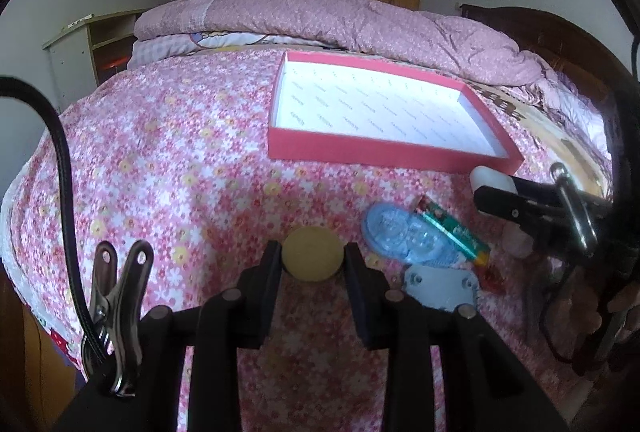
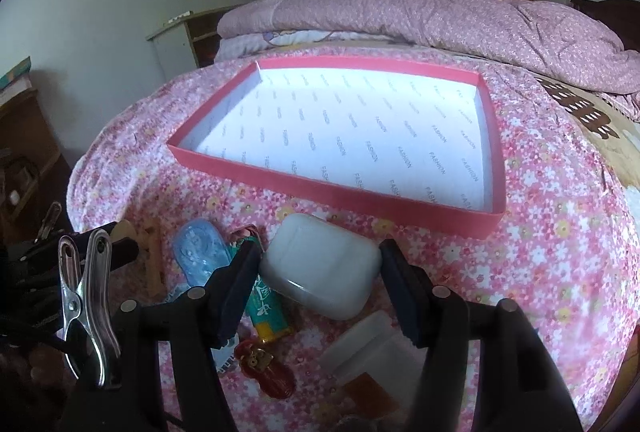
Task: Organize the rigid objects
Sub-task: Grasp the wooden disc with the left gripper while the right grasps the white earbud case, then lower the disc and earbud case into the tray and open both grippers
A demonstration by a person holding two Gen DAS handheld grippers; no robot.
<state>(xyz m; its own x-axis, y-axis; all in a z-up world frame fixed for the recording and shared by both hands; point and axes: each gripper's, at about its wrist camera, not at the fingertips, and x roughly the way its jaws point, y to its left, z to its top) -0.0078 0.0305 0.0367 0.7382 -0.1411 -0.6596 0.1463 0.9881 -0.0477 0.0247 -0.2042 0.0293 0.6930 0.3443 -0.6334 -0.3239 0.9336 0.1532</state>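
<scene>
Yellow round wooden disc (image 1: 313, 258) is getting pinched in my left gripper (image 1: 313, 264), while my right gripper (image 2: 320, 268) is clamping the white rounded plastic earbud case (image 2: 320, 266).

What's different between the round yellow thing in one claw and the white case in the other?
The yellow disc is flat, round and tan-yellow; the white case is a chunky, glossy, rounded box. The disc spans a narrow gap in the left claw; the case fills a much wider gap in the right claw. Both are gripped above the flowered bedspread, short of the empty pink tray.
</scene>
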